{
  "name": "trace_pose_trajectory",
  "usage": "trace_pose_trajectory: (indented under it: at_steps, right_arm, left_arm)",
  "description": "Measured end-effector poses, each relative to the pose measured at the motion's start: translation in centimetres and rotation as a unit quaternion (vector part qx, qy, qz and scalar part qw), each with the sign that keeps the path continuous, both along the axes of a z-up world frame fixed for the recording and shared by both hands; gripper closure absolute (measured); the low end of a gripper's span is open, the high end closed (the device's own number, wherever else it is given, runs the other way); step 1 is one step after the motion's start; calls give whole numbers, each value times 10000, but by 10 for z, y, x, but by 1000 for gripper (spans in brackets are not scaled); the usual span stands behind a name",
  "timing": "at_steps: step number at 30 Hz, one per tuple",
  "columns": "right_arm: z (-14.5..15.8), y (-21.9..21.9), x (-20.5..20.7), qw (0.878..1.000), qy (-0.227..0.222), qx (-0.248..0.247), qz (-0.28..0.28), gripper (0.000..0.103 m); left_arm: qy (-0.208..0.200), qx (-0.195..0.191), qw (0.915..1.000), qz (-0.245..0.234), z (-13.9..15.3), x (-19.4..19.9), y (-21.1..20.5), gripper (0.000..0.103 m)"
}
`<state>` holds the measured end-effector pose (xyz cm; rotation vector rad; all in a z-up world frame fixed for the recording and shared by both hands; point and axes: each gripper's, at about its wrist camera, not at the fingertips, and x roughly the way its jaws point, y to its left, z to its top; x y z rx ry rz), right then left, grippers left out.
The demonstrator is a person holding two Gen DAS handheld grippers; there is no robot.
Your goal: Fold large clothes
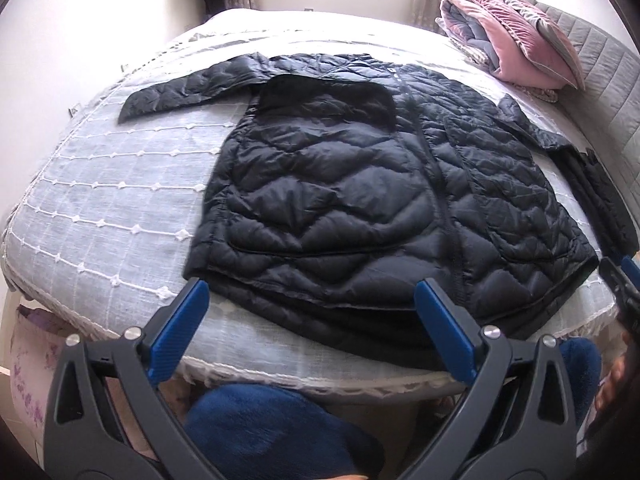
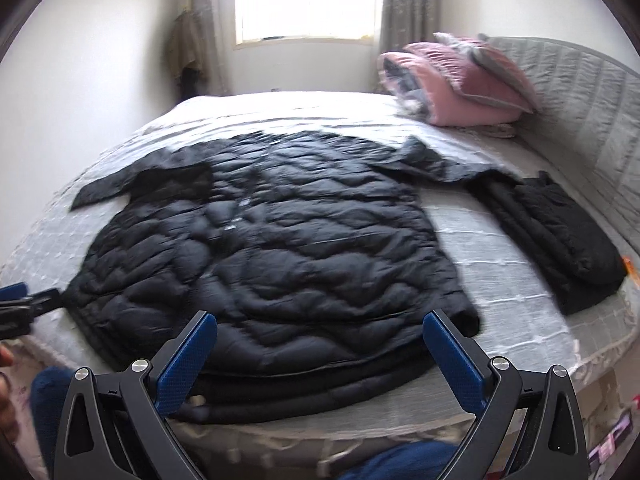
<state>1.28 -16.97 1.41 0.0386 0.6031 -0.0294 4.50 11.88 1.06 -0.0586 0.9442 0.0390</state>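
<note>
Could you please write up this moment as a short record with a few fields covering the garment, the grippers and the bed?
garment: black quilted puffer jacket, spread flat, both sleeves out to the sides
surface: bed with grey checked cover
left gripper: open, empty, at the jacket's near hem
right gripper: open, empty, at the near hem
other clothing: folded black garment to the jacket's right
bedding: pink and grey folded quilts by the headboard

One spread black puffer jacket [image 1: 360, 184], one folded black garment [image 2: 560, 236], two pink pillows [image 2: 472, 80], one bed [image 1: 100, 184], two tools.
</note>
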Motion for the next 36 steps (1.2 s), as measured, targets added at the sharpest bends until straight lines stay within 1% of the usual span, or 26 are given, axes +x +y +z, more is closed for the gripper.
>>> trace_pose_trajectory:
  at_steps: [2,5,8,11,13,14,17,20,24,27,29,30,32,33,34,35,36]
  right_arm:
    - [-4,-20,2,9995,41,138,-288,0]
    - [-3,-35,0,9988,-58,314,-377,0]
    - [0,-28,-1,9994,-78,210,-267,0]
    - [-2,-20,2,9997,-11,197,-132,0]
    - [-7,-22,5,9998,47,77,-189,0]
    - [-10,-25,9,9997,81,21,-250,0]
    - [-18,-38,16,9988,191,-33,-455,0]
    - [-20,-40,16,9991,154,-8,-395,0]
    - [-22,-33,20,9993,155,-116,-335,0]
    - [-28,-41,30,9987,296,-11,-403,0]
    - [-31,-47,35,9983,351,-34,-459,0]
    - [-32,-50,37,9983,367,-61,-459,0]
    - [-41,-65,52,9967,601,-123,-536,0]
    - [-45,-76,60,9947,778,-24,-679,0]
    - [-51,-91,69,9910,985,168,-887,0]
    - [-60,-113,78,9851,1190,563,-1106,0]
    - [-65,-126,81,9821,1242,846,-1137,0]
  left_arm:
    - [-36,86,9999,67,0,1,6,0]
    - [-45,43,10000,49,2,3,9,0]
    - [-38,46,10000,13,0,6,7,0]
    - [-55,127,9999,60,-4,12,12,0]
    - [-16,144,9998,158,-11,18,23,1]
    - [-1,120,9997,196,-14,20,28,3]
    - [66,153,9993,337,-20,22,42,4]
    - [86,110,9993,338,-23,21,46,4]
    - [66,201,9990,382,-27,27,51,4]
    - [176,299,9978,572,-38,38,65,4]
    - [236,412,9975,518,-45,45,69,4]
    - [407,558,9964,501,-54,55,73,4]
    - [725,607,9936,615,-67,68,85,5]
    - [899,514,9920,724,-75,74,94,6]
    - [972,291,9912,849,-83,79,106,9]
    - [995,166,9909,894,-85,81,112,12]
    - [1071,-133,9898,925,-91,82,119,16]
